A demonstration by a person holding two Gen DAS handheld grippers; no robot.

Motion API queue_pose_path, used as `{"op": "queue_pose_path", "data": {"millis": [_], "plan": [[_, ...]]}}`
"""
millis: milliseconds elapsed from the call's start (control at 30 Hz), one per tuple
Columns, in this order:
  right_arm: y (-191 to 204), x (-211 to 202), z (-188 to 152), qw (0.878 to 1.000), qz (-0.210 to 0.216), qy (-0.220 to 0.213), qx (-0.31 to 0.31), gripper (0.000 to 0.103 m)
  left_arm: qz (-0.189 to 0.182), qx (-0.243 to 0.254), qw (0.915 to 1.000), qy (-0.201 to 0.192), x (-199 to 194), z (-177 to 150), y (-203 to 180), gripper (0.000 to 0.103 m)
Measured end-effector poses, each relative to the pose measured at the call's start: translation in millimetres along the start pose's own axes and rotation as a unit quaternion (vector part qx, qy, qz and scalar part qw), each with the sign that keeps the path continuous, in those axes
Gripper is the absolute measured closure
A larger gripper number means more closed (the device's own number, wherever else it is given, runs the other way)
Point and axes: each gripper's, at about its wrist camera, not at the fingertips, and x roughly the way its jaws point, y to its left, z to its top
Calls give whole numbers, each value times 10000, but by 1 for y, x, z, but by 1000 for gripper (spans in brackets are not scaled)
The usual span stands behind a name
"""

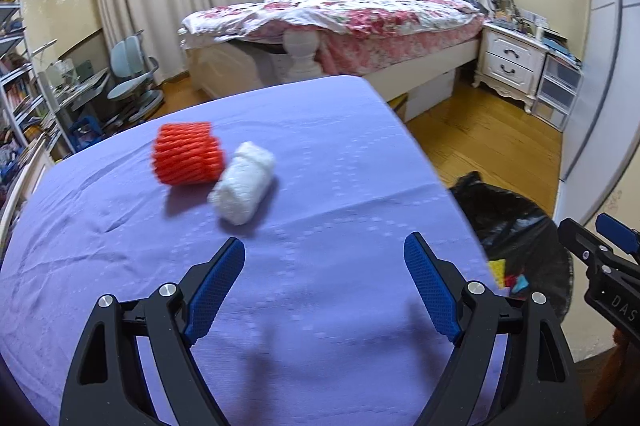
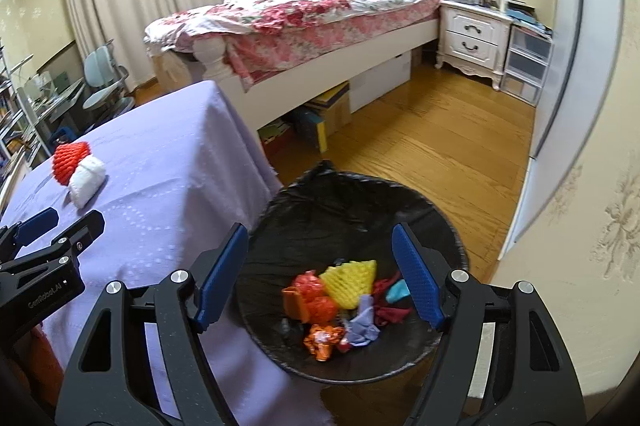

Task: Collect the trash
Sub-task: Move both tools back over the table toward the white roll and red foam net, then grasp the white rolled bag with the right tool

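A red foam fruit net (image 1: 186,154) and a white foam net (image 1: 243,181) lie touching on the purple tablecloth (image 1: 320,154); both also show in the right wrist view, red (image 2: 69,157) and white (image 2: 87,178). My left gripper (image 1: 324,258) is open and empty, above the cloth, nearer than the two nets. My right gripper (image 2: 320,246) is open and empty above the black-lined trash bin (image 2: 360,202), which holds several coloured wrappers and a yellow foam net (image 2: 350,282). The bin (image 1: 516,226) stands on the floor right of the table.
The table's right edge drops beside the bin. A bed (image 2: 304,14) with floral bedding stands behind, with boxes under it. A white nightstand (image 2: 470,34), wooden floor (image 2: 420,138), a wall at right, and a desk chair (image 1: 132,74) at left.
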Motion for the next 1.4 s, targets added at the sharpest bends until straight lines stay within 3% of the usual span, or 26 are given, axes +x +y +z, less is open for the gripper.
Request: {"op": "queue_pose_path", "data": {"millis": [367,600,1033,1400], "plan": [[96,6,2,9944,834,217,-613,30,705,-587,9955,243,8,-17,97,21],[151,20,0,9890,1034,374,-985,30,999,-889,9903,381,10,-26,143,21],[215,47,-1,9831,1115,651,-1302,30,1162,-1157,9856,421,13,-35,187,21],[252,71,12,9825,960,648,-1460,30,1070,-1248,9855,424,15,-34,193,21]]}}
